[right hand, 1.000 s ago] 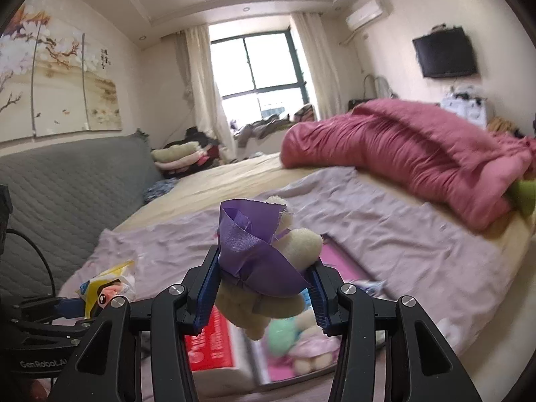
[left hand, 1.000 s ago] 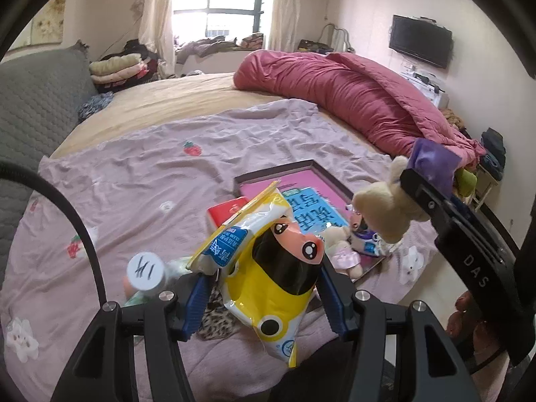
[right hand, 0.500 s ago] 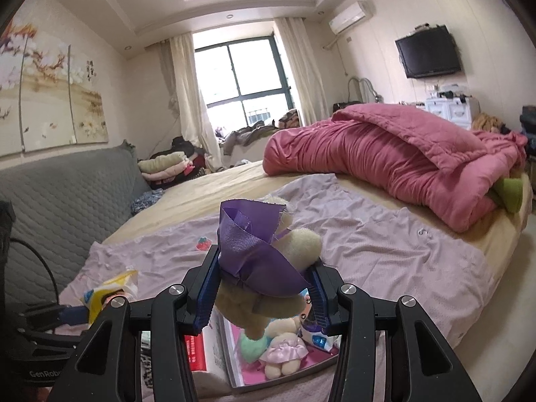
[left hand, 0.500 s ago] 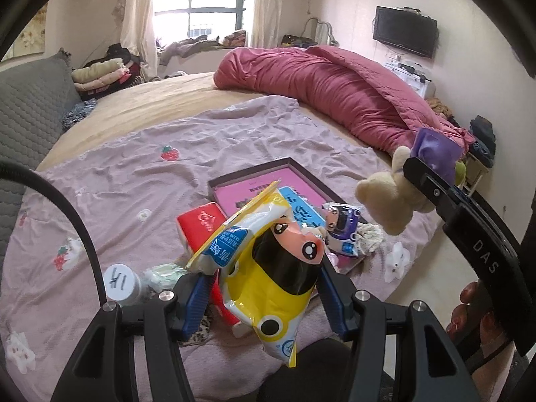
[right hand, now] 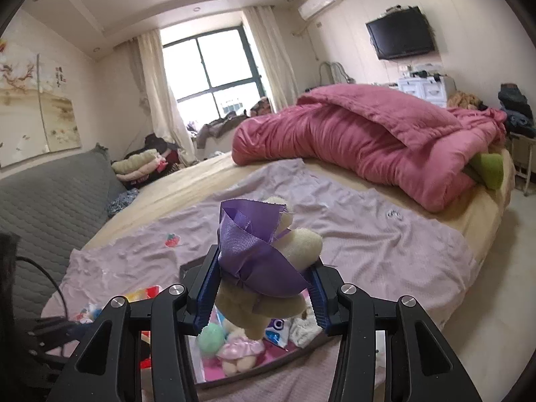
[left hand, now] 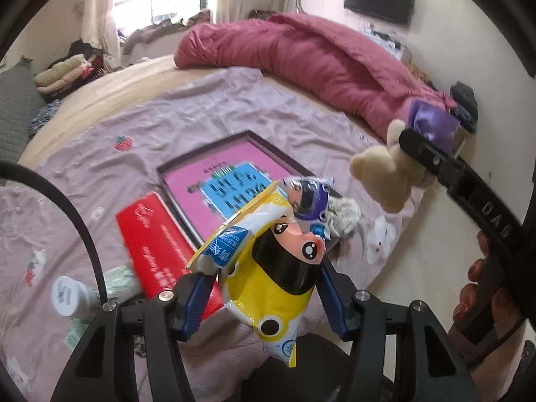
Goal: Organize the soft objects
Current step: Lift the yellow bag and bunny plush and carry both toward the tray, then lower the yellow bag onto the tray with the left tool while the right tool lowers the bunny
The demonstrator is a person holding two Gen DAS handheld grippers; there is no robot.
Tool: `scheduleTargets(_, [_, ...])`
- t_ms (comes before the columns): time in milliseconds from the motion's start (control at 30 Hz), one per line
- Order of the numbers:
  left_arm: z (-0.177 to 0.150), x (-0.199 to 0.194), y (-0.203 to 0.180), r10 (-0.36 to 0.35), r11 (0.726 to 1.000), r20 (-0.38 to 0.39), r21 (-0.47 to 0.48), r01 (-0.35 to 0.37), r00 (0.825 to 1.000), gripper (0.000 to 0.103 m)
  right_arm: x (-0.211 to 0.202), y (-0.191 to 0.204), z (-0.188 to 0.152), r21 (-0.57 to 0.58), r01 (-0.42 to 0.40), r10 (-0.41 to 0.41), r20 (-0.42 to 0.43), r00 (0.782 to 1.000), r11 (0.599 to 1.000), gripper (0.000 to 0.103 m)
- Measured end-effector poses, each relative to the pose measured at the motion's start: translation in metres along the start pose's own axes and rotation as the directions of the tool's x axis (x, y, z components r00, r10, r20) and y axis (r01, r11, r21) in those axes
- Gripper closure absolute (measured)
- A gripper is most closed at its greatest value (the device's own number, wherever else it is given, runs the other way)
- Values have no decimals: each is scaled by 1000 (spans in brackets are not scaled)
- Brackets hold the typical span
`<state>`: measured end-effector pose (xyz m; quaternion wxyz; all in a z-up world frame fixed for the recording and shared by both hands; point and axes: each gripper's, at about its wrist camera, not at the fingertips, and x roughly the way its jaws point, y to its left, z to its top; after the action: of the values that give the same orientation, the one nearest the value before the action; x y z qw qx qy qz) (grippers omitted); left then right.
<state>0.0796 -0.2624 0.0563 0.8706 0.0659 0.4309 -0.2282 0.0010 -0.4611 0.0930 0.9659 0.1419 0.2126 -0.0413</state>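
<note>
1. Left gripper (left hand: 264, 296) is pinching a yellow pouch (left hand: 278, 268), and right gripper (right hand: 261, 296) is squeezing a bear (right hand: 268, 268). Both are up in the air over the tray (left hand: 187, 164), probably so they can be dropped in.
2. Only the right view shows the toys already inside the tray; the left one catches the red pack (left hand: 160, 238) beside it.

Yellow snack bag (left hand: 271, 268) with black-and-peach cartoon face; cream plush bear (right hand: 268, 298) with purple satin bow (right hand: 249, 248); red box (left hand: 160, 241), pink tray (left hand: 207, 171) with blue print, lilac strawberry-print sheet (left hand: 100, 167), rose-pink quilt (right hand: 368, 134) beyond.
</note>
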Motion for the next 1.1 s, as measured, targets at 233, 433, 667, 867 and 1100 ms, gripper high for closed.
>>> scheduleTargets(233, [1, 39, -15, -7, 999, -70, 51, 10, 998, 44, 22, -11, -13, 4, -9, 9, -73, 997, 1000, 54])
scheduleTargets(433, [2, 67, -20, -27, 998, -115, 59, 34, 993, 44, 37, -17, -22, 5, -4, 5, -112, 994, 1000, 54])
scheduleTargets(667, [2, 98, -15, -19, 998, -180, 56, 29, 984, 44, 52, -19, -31, -3, -7, 7, -155, 988, 1000, 54])
scheduleTargets(867, [4, 115, -10, -11, 999, -199, 44, 20, 980, 44, 63, -16, -38, -18, -12, 8, -188, 982, 1000, 54])
scheduleTargets(1100, [5, 124, 0, 9, 1000, -197, 19, -5, 980, 44, 74, -14, -44, -33, -17, 9, -221, 975, 999, 54])
